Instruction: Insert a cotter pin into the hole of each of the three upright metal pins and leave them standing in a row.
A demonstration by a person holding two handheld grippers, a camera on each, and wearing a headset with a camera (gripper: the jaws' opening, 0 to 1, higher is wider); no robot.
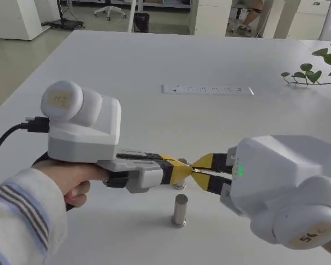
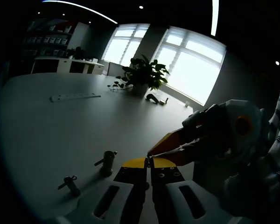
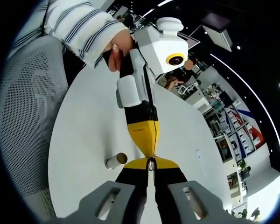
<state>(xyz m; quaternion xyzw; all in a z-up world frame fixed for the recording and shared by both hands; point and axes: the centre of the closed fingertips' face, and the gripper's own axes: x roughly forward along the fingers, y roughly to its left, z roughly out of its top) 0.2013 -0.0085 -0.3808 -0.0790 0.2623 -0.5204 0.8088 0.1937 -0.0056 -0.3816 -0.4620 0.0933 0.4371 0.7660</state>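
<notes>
The right claw (image 1: 199,166) is shut tight on a cotter pin (image 3: 150,164) that lies flat, pointing left. The left claw (image 1: 186,170) is squeezed together, tip at its end. Nearer, a pin (image 1: 179,210) stands straight up.

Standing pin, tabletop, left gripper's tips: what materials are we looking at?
Pin: likely steel, grey, satin, with a bright streak down its side.
Table: white, smooth, near-matte, with soft glare; laminate or painted board, can't tell which.
Left hand-held gripper fingertips: yellow, dull, no glint; probably plastic or rubber.
</notes>
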